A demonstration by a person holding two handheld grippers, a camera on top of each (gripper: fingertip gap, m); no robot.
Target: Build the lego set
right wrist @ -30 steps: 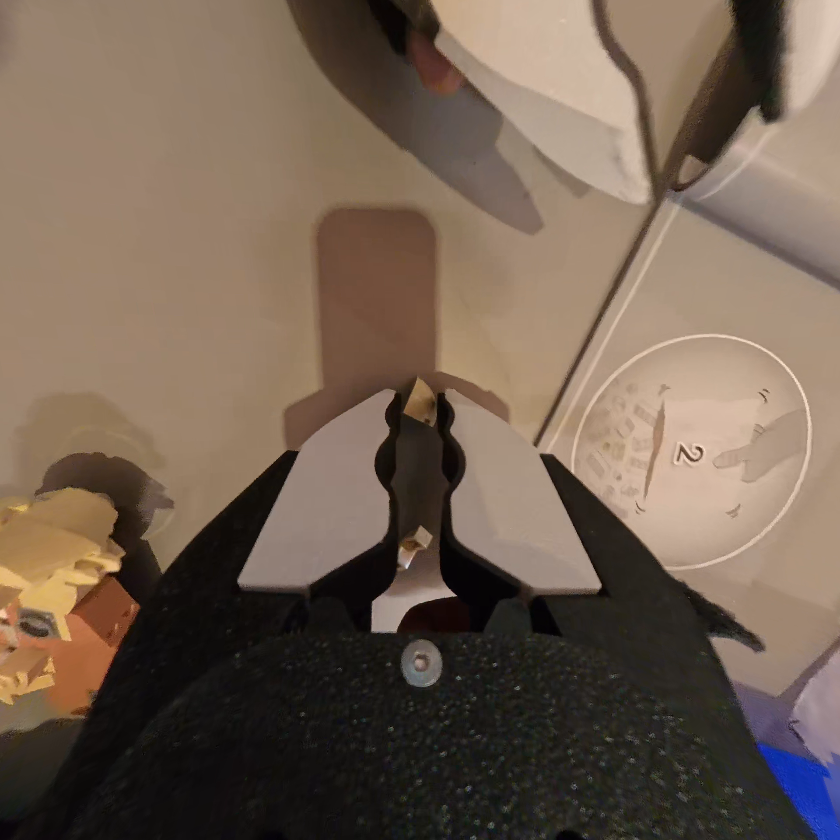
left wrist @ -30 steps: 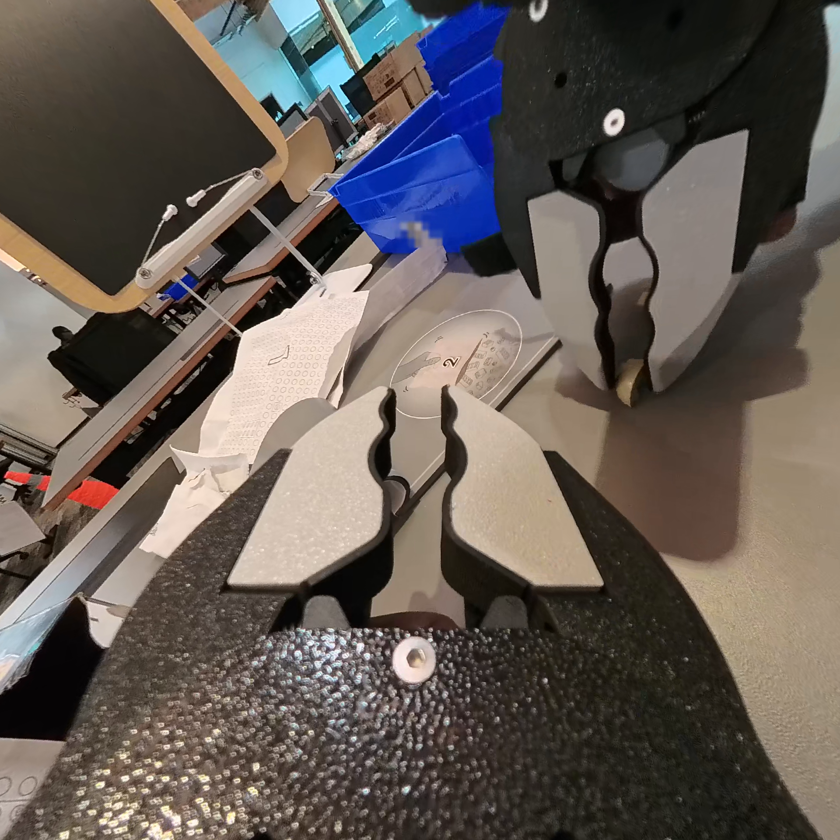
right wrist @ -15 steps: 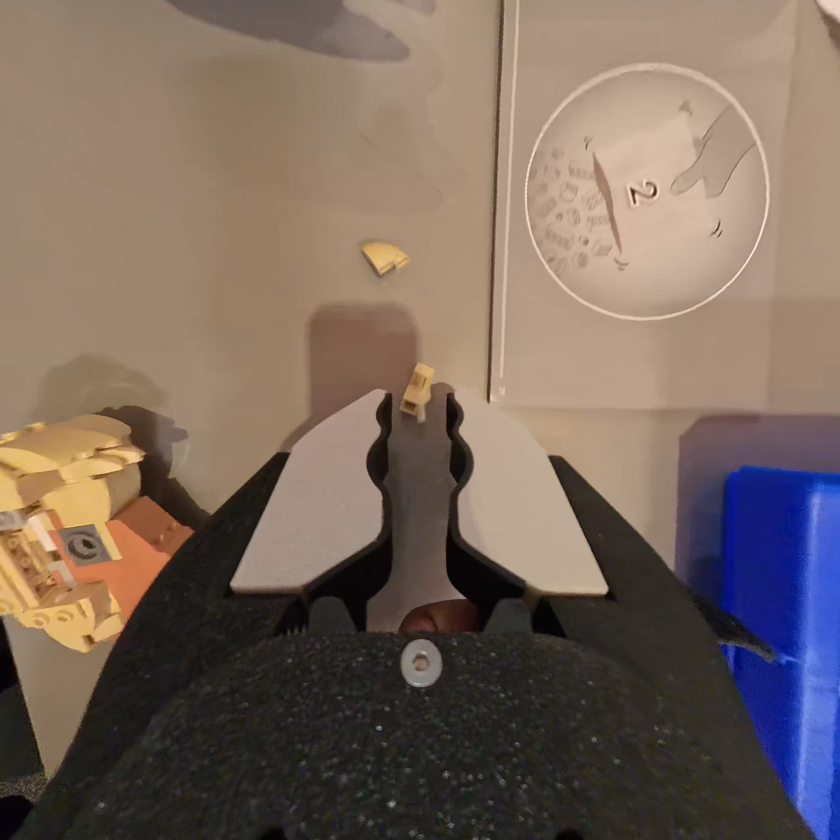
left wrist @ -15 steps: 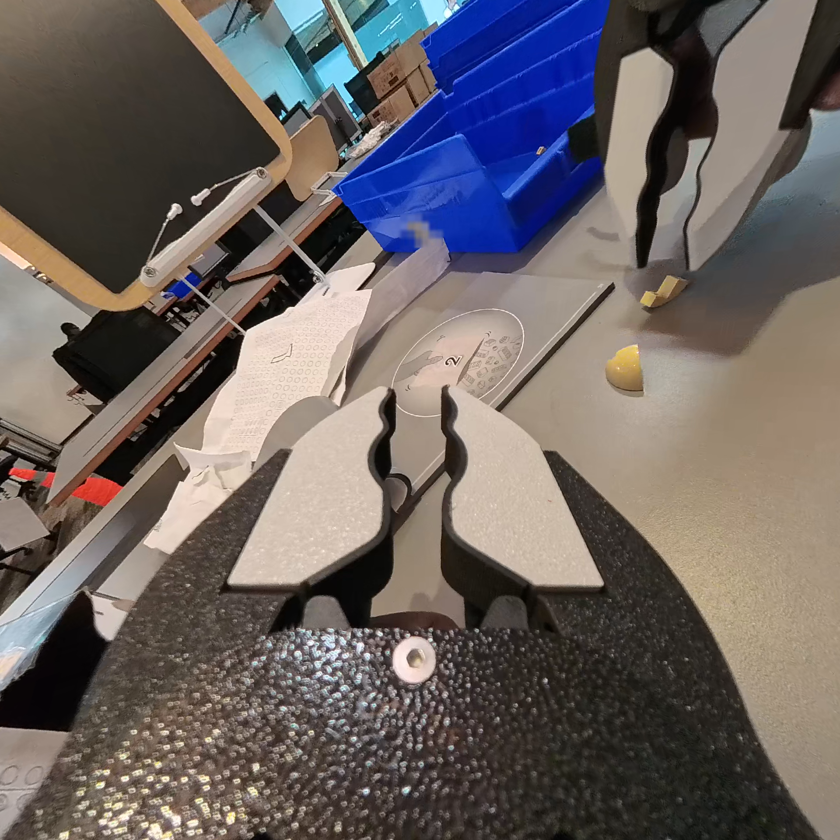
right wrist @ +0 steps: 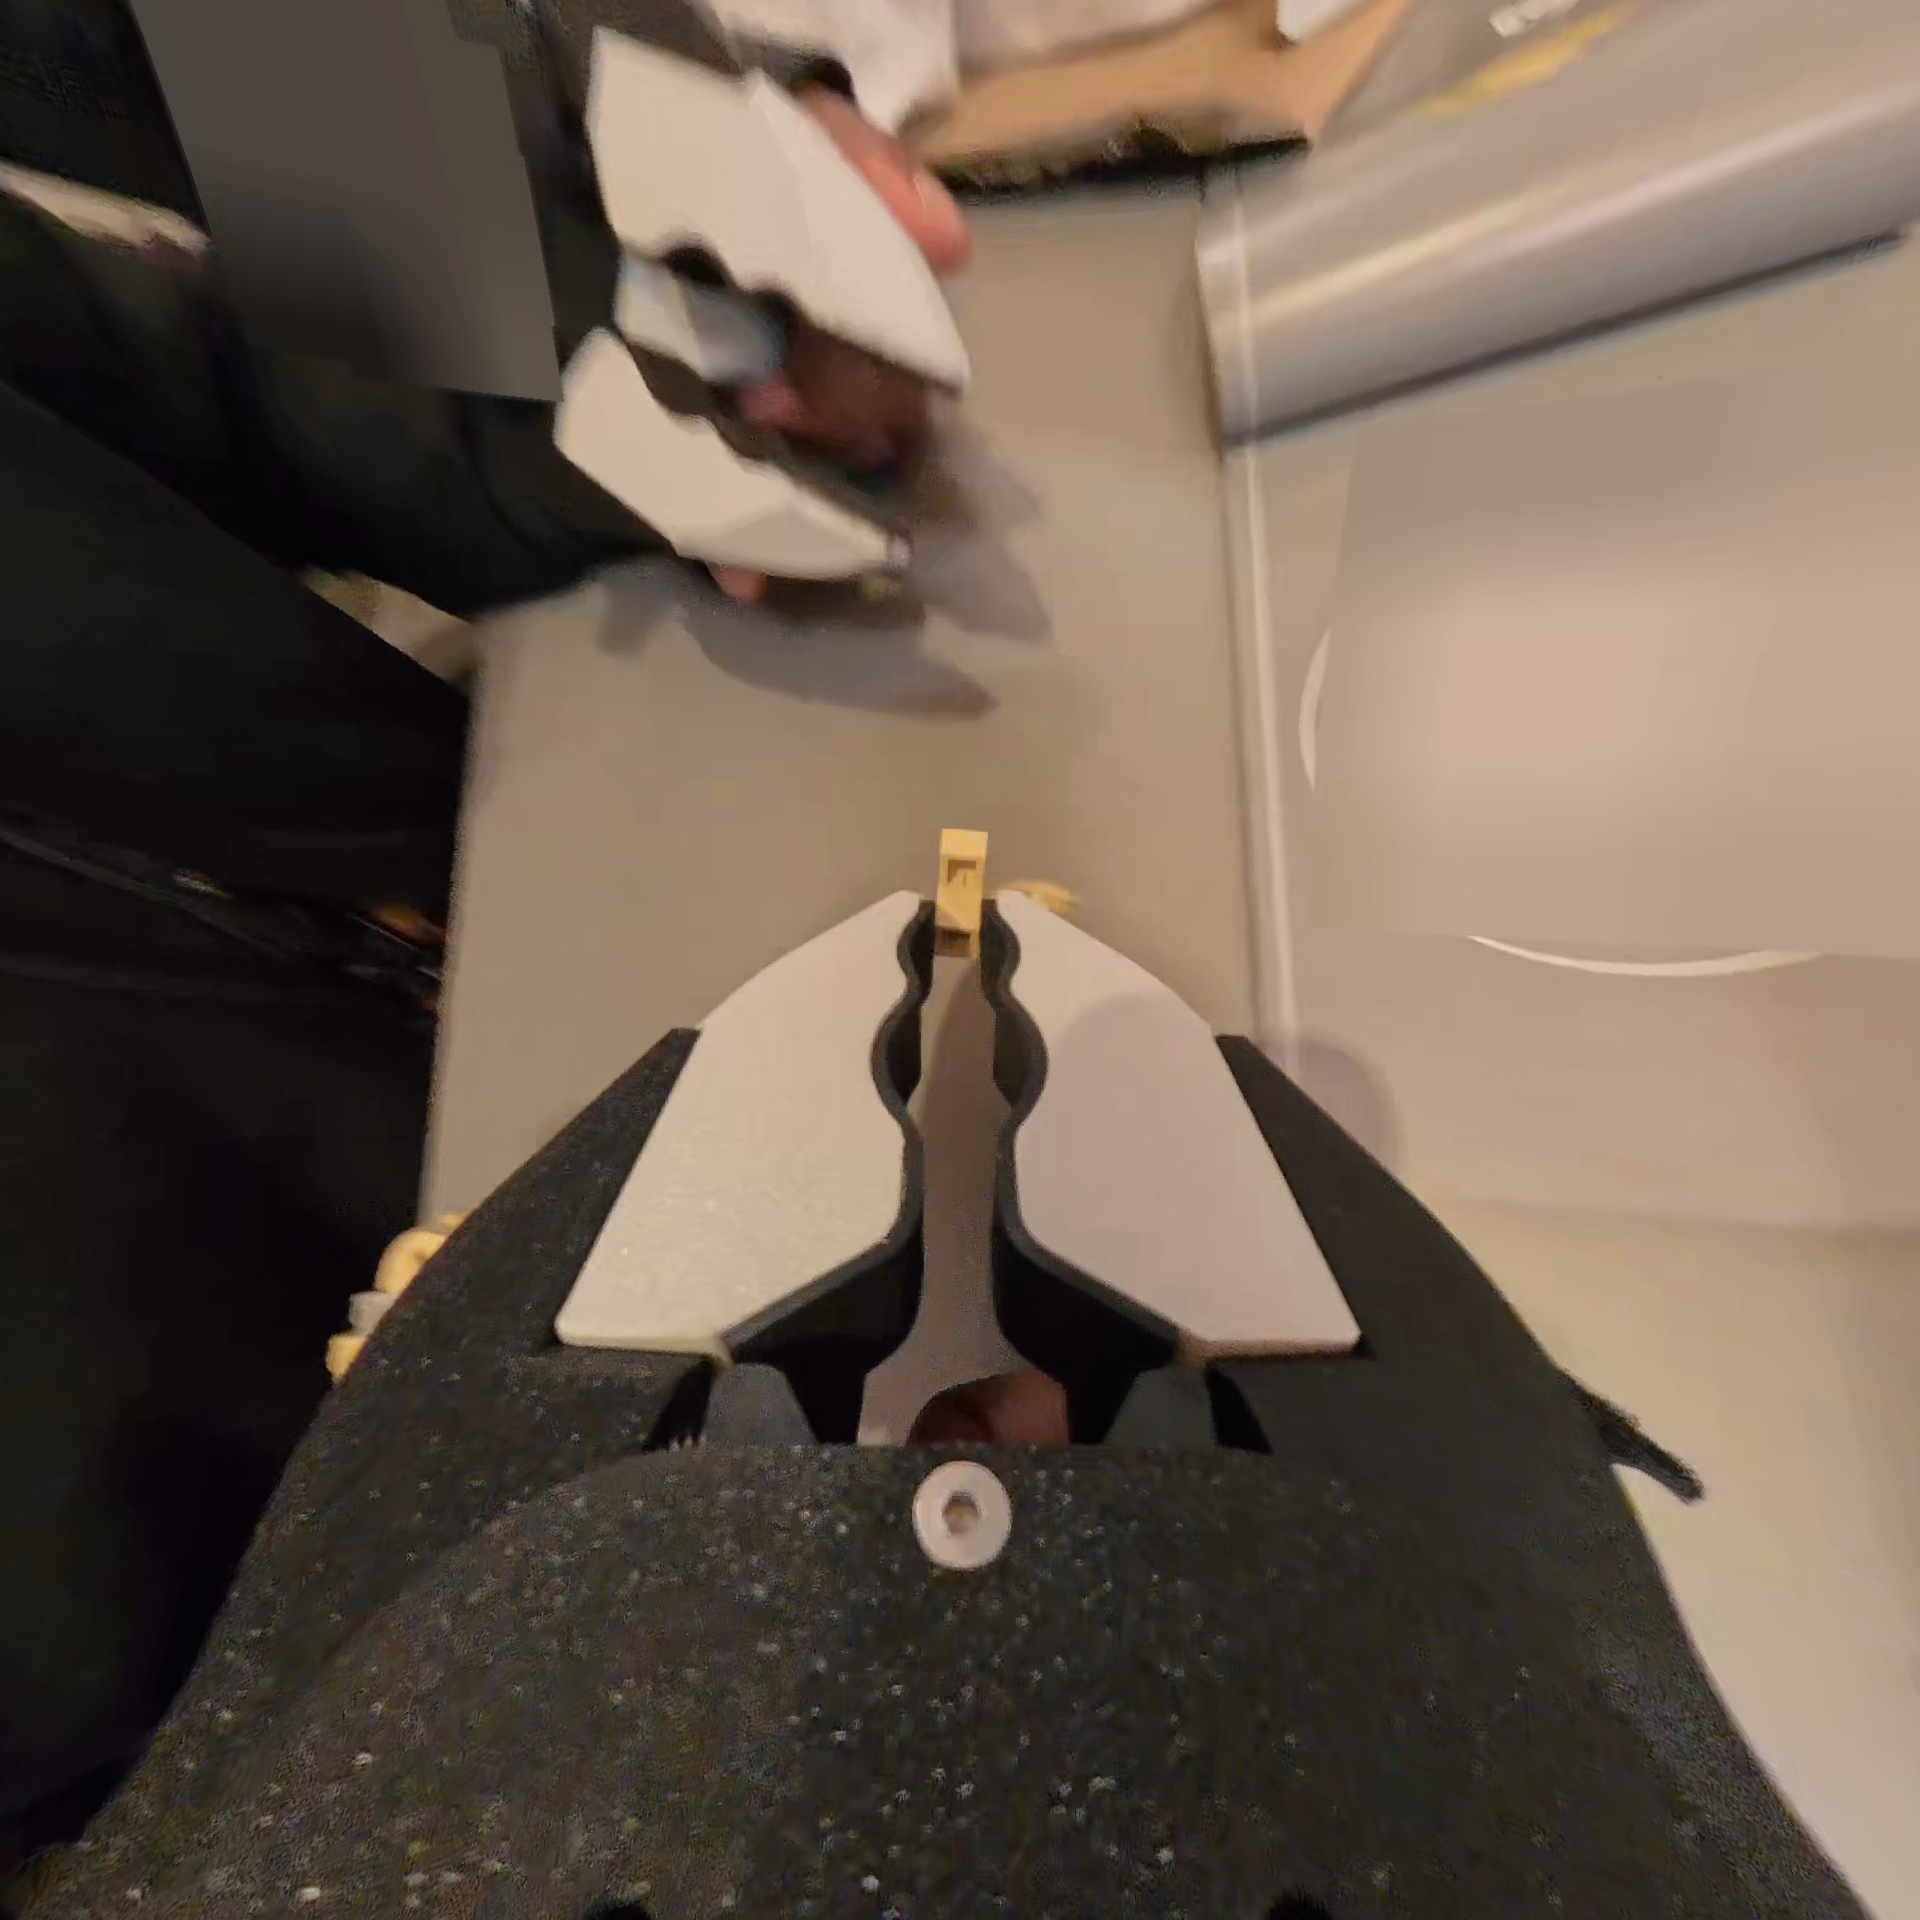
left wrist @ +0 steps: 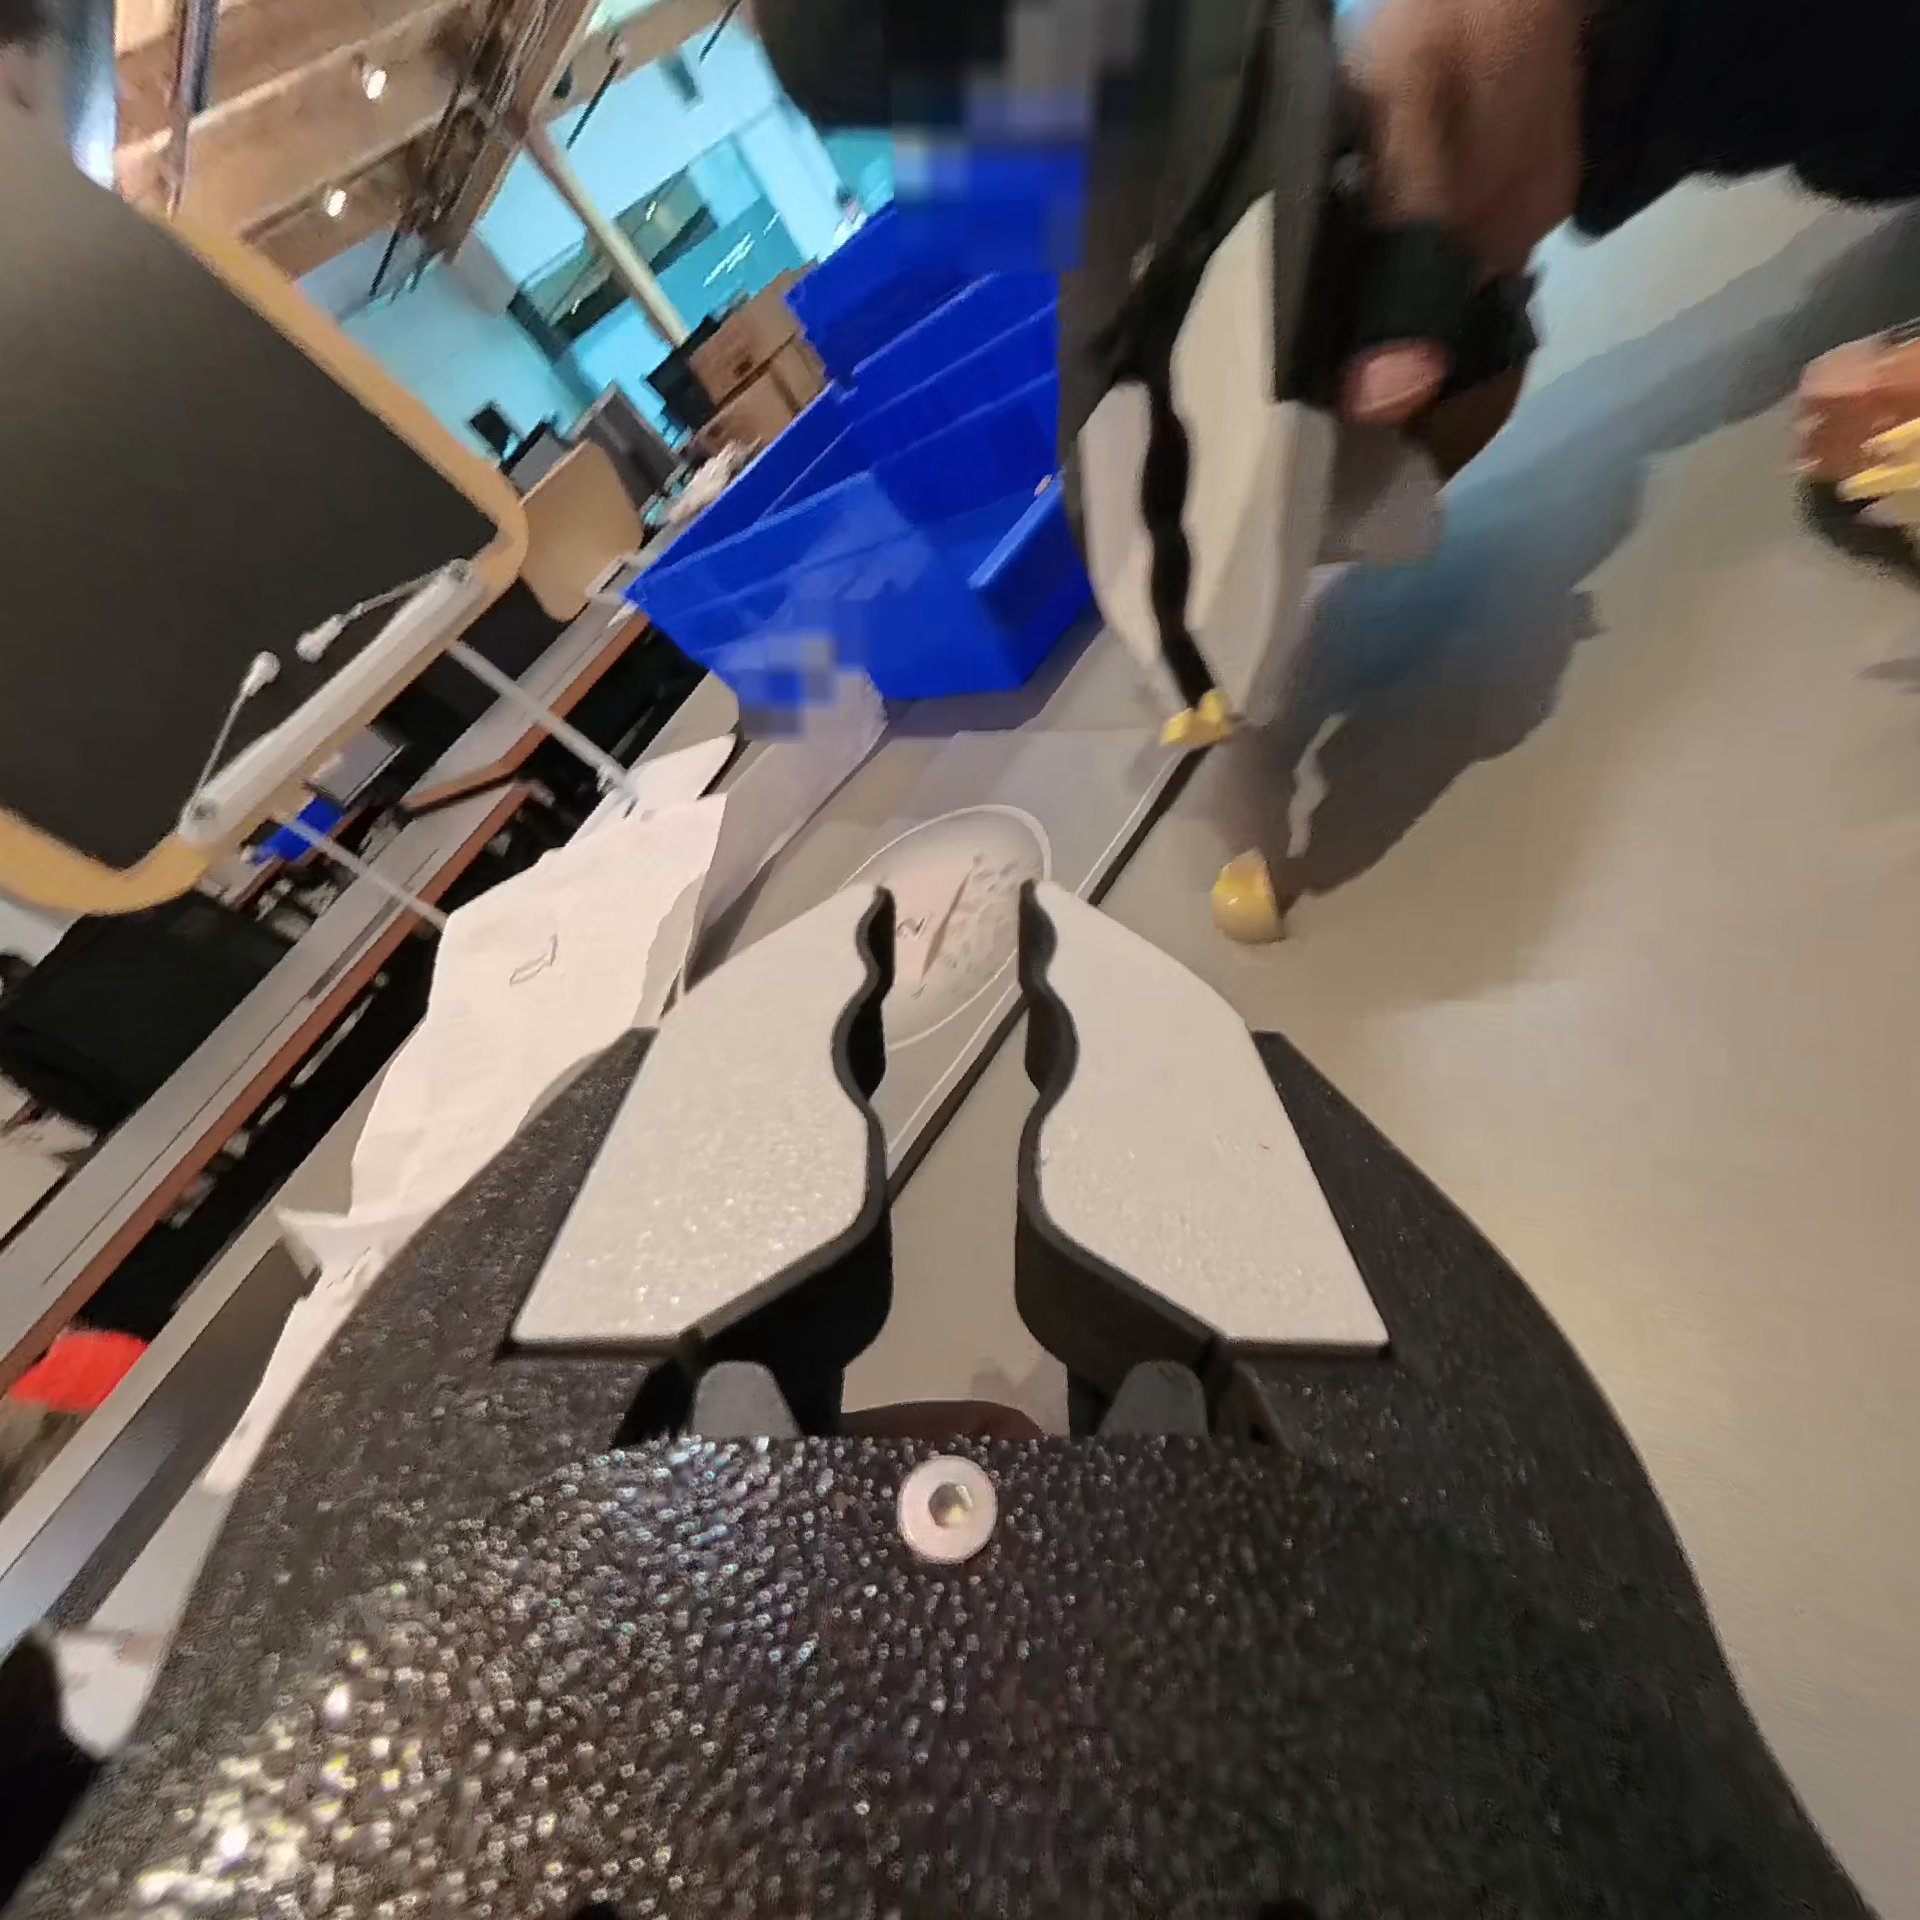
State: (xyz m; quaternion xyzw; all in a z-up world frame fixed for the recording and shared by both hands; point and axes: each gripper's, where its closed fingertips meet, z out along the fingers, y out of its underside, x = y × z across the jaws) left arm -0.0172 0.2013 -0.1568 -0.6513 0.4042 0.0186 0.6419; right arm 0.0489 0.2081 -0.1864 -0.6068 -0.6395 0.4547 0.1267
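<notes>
Overhead, right claw (right wrist: pixel 958 914) pinching tan brick (right wrist: pixel 960 883)

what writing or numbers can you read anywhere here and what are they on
I won't copy wording; these bear it:
grey mat: circular print, smeared by motion blur
white paper sheet: faint printed marks, too blurred to read
blue bin: label patched over
tan brick in the right gripper: no writing visible

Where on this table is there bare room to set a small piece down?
Free: the grey table right of the printed mat, past the tan rounded piece. Crowded: white papers and blue bins to the mat's left and rear.
</notes>
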